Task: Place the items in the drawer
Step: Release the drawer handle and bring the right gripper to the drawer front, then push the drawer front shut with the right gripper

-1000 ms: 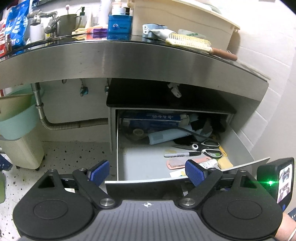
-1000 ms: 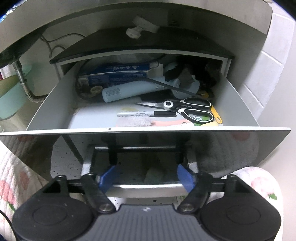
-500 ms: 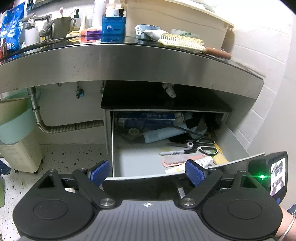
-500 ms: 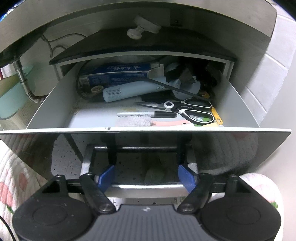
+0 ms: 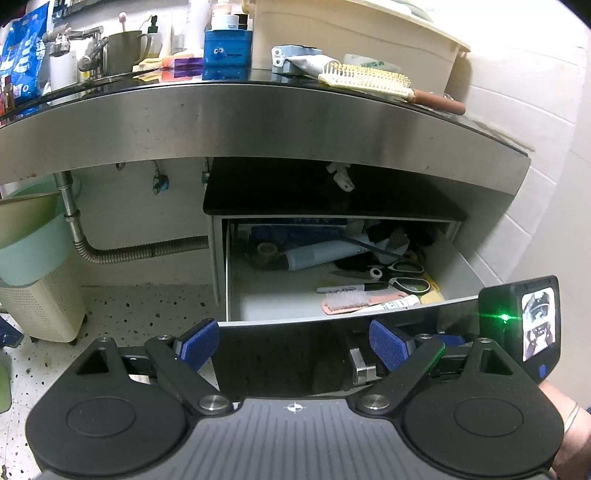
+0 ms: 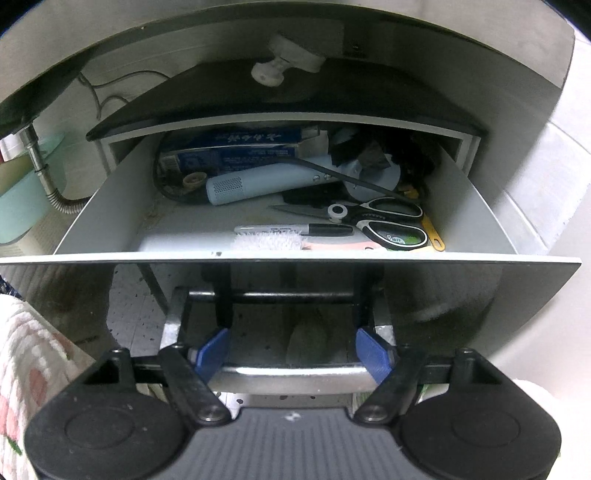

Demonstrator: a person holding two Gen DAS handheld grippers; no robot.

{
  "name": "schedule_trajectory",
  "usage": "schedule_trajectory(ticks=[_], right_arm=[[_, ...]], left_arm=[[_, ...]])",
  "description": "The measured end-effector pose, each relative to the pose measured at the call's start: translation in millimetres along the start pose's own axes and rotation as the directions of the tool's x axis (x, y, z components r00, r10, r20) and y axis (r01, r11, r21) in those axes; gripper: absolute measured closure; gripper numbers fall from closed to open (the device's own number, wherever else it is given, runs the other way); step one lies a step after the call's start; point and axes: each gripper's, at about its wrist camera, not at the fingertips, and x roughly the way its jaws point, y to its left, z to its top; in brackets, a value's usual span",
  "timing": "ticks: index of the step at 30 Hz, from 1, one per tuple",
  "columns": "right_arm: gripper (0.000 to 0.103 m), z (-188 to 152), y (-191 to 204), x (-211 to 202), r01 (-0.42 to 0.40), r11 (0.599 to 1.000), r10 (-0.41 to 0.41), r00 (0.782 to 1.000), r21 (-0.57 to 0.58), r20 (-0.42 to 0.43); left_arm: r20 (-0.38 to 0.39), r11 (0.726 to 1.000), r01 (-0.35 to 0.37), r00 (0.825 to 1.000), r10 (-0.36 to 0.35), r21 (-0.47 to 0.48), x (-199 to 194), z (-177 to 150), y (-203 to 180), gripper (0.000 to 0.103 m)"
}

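The drawer [image 5: 236, 280] under the steel counter stands open, also in the right wrist view [image 6: 96, 218]. In it lie scissors [image 6: 384, 218], a marker [image 6: 295, 229], a pink brush [image 6: 280, 242], a light blue tube [image 6: 266, 182] and a blue box [image 6: 236, 151]. My right gripper [image 6: 293, 352] is open, its blue pads either side of the drawer's metal handle [image 6: 291, 373], right at the glossy black front. My left gripper [image 5: 293, 341] is open and empty, held back in front of the drawer. A cream hairbrush [image 5: 373, 83] lies on the counter above.
The counter [image 5: 258, 122] holds a blue tub [image 5: 227, 50], a metal cup [image 5: 123, 50], a tap and a big cream bin [image 5: 351, 33]. A drain hose [image 5: 140, 251] and green basins [image 5: 29, 236] stand left. A tiled wall is at right.
My left gripper has drawn back and risen, so the drawer looks smaller and more of the countertop shows. My right gripper stays at the handle, and the drawer looks slightly further open.
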Motion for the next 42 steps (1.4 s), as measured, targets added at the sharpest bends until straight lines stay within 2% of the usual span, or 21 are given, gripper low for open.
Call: schedule_trajectory(ticks=[42], right_arm=[[0.027, -7, 0, -18, 0.002, 1.0, -0.002, 1.0, -0.004, 0.01]], left_arm=[[-0.045, 0.999, 0.008, 0.999, -0.006, 0.04, 9, -4, -3, 0.014]])
